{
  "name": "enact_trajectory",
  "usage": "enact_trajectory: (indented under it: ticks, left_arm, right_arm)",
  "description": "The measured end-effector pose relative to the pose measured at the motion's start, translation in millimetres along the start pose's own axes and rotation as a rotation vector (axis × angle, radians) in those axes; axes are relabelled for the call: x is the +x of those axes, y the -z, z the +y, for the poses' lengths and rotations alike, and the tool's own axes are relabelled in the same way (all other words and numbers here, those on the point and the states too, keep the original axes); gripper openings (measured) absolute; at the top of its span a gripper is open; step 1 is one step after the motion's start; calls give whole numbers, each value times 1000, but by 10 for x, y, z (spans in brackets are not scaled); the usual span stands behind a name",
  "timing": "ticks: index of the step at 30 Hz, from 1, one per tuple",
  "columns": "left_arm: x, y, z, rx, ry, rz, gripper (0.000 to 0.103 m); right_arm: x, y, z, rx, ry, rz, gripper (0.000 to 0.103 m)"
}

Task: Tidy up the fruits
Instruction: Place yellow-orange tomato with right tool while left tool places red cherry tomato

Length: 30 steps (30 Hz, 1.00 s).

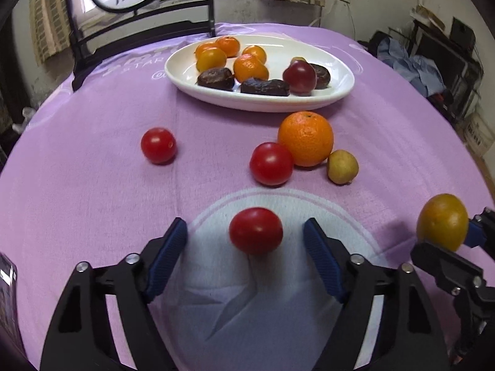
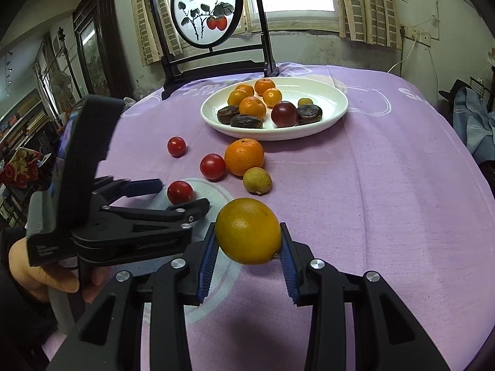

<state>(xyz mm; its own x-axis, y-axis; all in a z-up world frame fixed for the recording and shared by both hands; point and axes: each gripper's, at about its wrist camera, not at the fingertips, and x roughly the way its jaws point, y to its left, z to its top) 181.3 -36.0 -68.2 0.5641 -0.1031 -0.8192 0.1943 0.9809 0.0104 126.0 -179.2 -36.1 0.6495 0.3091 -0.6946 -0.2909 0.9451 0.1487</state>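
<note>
A white plate (image 1: 185, 74) at the far side of the purple cloth holds several small oranges, dark brown fruits and a dark red one. On the cloth lie a big orange (image 1: 305, 138), two red tomatoes (image 1: 158, 145) (image 1: 271, 163) and a small yellow-green fruit (image 1: 342, 167). A third red tomato (image 1: 256, 230) sits on the cloth between the blue pads of my left gripper (image 1: 244, 227), with gaps on both sides. My right gripper (image 2: 248, 229) is shut on a yellow-orange citrus fruit (image 2: 248, 230), held above the cloth to the right of the left gripper (image 2: 181, 195).
A round painted screen (image 2: 206, 12) on a black stand rises behind the plate (image 2: 334, 114) at the table's far edge. A hand (image 2: 37, 266) holds the left gripper at the near left. The cloth right of the fruits is bare. Clutter lines the room's walls.
</note>
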Motion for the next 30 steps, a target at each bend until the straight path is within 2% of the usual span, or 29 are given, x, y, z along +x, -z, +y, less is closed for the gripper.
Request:
enact_trajectory:
  ticks: [2, 3, 4, 5, 10, 20, 24, 30]
  left_arm:
    - [-4, -23, -19, 13, 20, -8, 56]
    - [-12, -29, -26, 19, 21, -12, 51]
    - [-21, -31, -33, 28, 25, -15, 38]
    - [-31, -31, -36, 35, 29, -15, 30]
    - [-108, -2, 34, 9, 42, -6, 29]
    - [-634, 18, 123, -1, 74, -91, 29]
    - [-830, -62, 119, 12, 88, -136, 29]
    - [-1059, -324, 133, 9, 109, -205, 29]
  right_arm:
    - [13, 2, -10, 4, 3, 5, 39]
    - [25, 4, -16, 6, 6, 10, 39]
    - [32, 5, -19, 5, 8, 13, 39]
    - [44, 8, -18, 4, 12, 17, 39]
    - [58, 20, 0, -7, 20, 18, 39]
    - [-12, -13, 0, 17, 1, -11, 39]
    - [-152, -99, 51, 15, -31, -48, 39]
    - [-353, -370, 108, -40, -31, -109, 39]
